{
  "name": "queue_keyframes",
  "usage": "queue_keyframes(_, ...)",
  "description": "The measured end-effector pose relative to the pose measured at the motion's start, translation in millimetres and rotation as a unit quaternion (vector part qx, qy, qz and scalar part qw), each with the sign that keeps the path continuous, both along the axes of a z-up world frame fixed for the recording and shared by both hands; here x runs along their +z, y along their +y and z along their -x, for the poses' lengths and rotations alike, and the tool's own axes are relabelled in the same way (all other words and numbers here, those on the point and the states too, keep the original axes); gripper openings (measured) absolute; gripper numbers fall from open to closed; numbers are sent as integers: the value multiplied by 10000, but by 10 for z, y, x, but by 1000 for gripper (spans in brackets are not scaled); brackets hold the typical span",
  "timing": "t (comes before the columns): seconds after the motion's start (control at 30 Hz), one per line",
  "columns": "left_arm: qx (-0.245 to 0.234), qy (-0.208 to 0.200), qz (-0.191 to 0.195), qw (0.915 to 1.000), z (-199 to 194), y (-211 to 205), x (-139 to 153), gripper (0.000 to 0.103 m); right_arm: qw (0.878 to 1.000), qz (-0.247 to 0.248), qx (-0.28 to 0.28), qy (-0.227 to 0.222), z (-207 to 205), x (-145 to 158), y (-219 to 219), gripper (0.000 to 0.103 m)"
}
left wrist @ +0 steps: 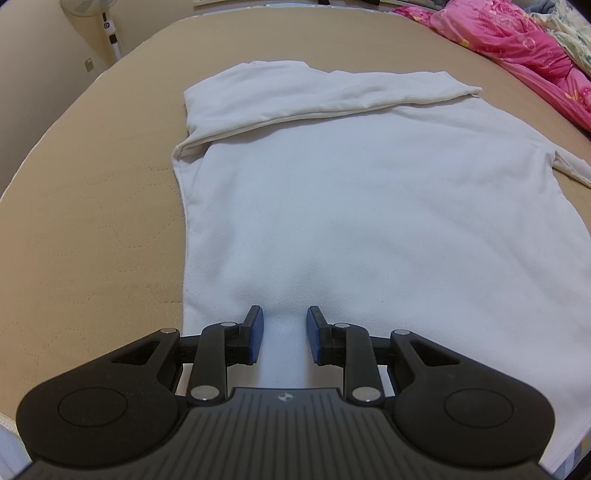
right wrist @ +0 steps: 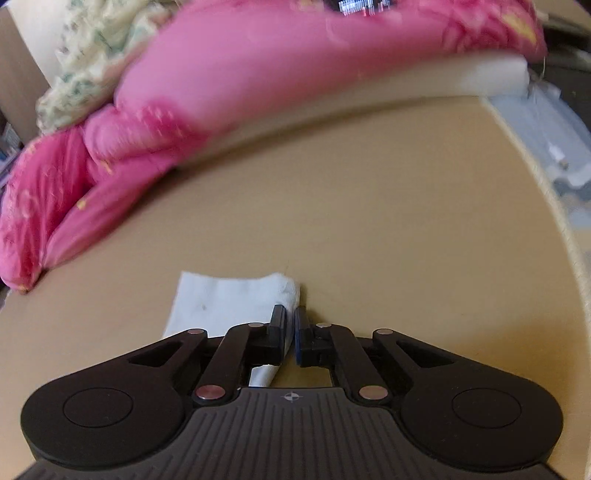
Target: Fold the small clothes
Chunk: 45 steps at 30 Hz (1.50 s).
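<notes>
A white garment [left wrist: 351,206] lies flat on the tan bed cover [left wrist: 92,221]. One sleeve [left wrist: 314,96] is folded across its far end. My left gripper [left wrist: 284,314] is open over the garment's near part, fingers apart with cloth showing between them. In the right wrist view my right gripper [right wrist: 291,314] is shut on the edge of a white sleeve [right wrist: 229,299] that lies on the tan cover [right wrist: 369,221].
A pink quilt [left wrist: 517,48] is bunched at the far right of the bed; it also shows in the right wrist view [right wrist: 184,110]. A white fan stand [left wrist: 110,33] is at the far left. The bed's right edge [right wrist: 554,206] curves past my right gripper.
</notes>
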<state>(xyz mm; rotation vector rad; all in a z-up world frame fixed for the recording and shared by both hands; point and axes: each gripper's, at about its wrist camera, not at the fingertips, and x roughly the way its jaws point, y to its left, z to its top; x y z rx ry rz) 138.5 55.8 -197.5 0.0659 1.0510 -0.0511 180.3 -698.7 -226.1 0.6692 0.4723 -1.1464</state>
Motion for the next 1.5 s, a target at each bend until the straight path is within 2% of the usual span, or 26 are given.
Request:
queue_keyframes(0.03, 4, 3, 0, 10000, -2, -1, 1, 28, 9989, 337, -258, 205, 0, 106, 62, 27)
queue_keyframes(0.07, 4, 4, -7, 10000, -4, -5, 1, 28, 9967, 661, -438, 199, 11, 216, 127, 29)
queue_keyframes(0.13, -3, 0, -11, 10000, 0, -4, 1, 28, 9948, 974, -175, -227, 19, 388, 184, 29)
queue_keyframes(0.17, 1, -1, -4, 10000, 3, -5, 2, 28, 9945, 940, 144, -436, -37, 429, 173, 29)
queue_keyframes(0.27, 0, -7, -4, 10000, 1, -2, 2, 28, 9850, 287, 1432, -918, -335, 367, 106, 30)
queue_keyframes(0.33, -12, -19, -18, 10000, 3, -1, 4, 28, 9819, -28, 1781, -649, -554, 232, 119, 36)
queue_keyframes(0.4, -25, -35, -34, 10000, 3, -1, 2, 28, 9818, -227, 1874, -191, -761, 81, 119, 47)
queue_keyframes(0.47, -30, -42, -40, 10000, 8, -2, -3, 28, 9810, -232, 1884, 408, -940, -48, 147, 47)
queue_keyframes(0.53, -37, -56, -53, 10000, 16, -9, -6, 28, 9774, 127, 1967, 759, -1115, -29, 246, 47)
queue_keyframes(0.57, -47, -65, -65, 9999, 13, -8, -9, 28, 9733, 318, 1996, 1088, -1223, -51, 298, 34)
queue_keyframes(0.6, -55, -74, -75, 9999, 20, -16, -11, 28, 9693, 507, 1940, 1420, -1289, -66, 325, 4)
queue_keyframes(0.63, -60, -81, -82, 9999, 24, -20, -12, 28, 9690, 551, 1931, 1440, -1303, -59, 292, 1)
queue_keyframes(0.7, -67, -94, -89, 9999, 28, -26, -14, 28, 9771, 479, 1771, 1079, -1291, -5, 206, 0)
queue_keyframes(0.77, -77, -105, -93, 9999, 29, -29, -14, 28, 9835, 845, 1581, 242, -1113, 85, 202, 0)
queue_keyframes(0.8, -76, -110, -94, 9999, 35, -33, -14, 28, 9832, 1145, 1414, 167, -1091, 158, 212, 0)
queue_keyframes(0.83, -77, -110, -95, 9999, 35, -32, -14, 28, 9859, 1194, 1170, 46, -1060, 198, 179, 0)
queue_keyframes(0.9, -75, -107, -92, 9999, 36, -32, -14, 28, 9926, 813, 894, 82, -1060, 156, 32, 1)
queue_keyframes(0.97, -67, -97, -77, 9999, 33, -29, -11, 28, 9944, 175, 1029, 155, -1012, 27, -43, 4)
queue_keyframes(1.0, -61, -91, -67, 9999, 31, -24, -10, 28, 9946, 170, 1011, 158, -943, -3, -19, 7)
queue_keyframes(1.07, -36, -74, -44, 10000, 27, -22, -7, 28, 9947, 751, 662, 236, -765, 13, 105, 13)
queue_keyframes(1.13, -14, -54, -29, 10000, 16, -15, -1, 28, 9913, 1262, 312, 183, -572, 33, 232, 25)
queue_keyframes(1.2, -9, -53, -22, 10000, 13, -9, 4, 28, 9930, 1141, 245, 167, -418, -9, 223, 34)
queue_keyframes(1.27, -23, -64, -24, 10000, 11, -9, 10, 28, 9963, 395, 726, 246, -491, -143, 93, 33)
queue_keyframes(1.33, -22, -69, -8, 10000, 16, -4, 14, 28, 9938, 554, 886, 384, -525, -182, 127, 30)
queue_keyframes(1.37, -18, -69, -4, 10000, 19, -3, 15, 28, 9919, 634, 1003, 457, -528, -187, 150, 7)
queue_keyframes(1.5, 18, -69, 12, 10000, 13, -6, 17, 28, 9941, 710, 575, 588, -450, -135, 69, 6)
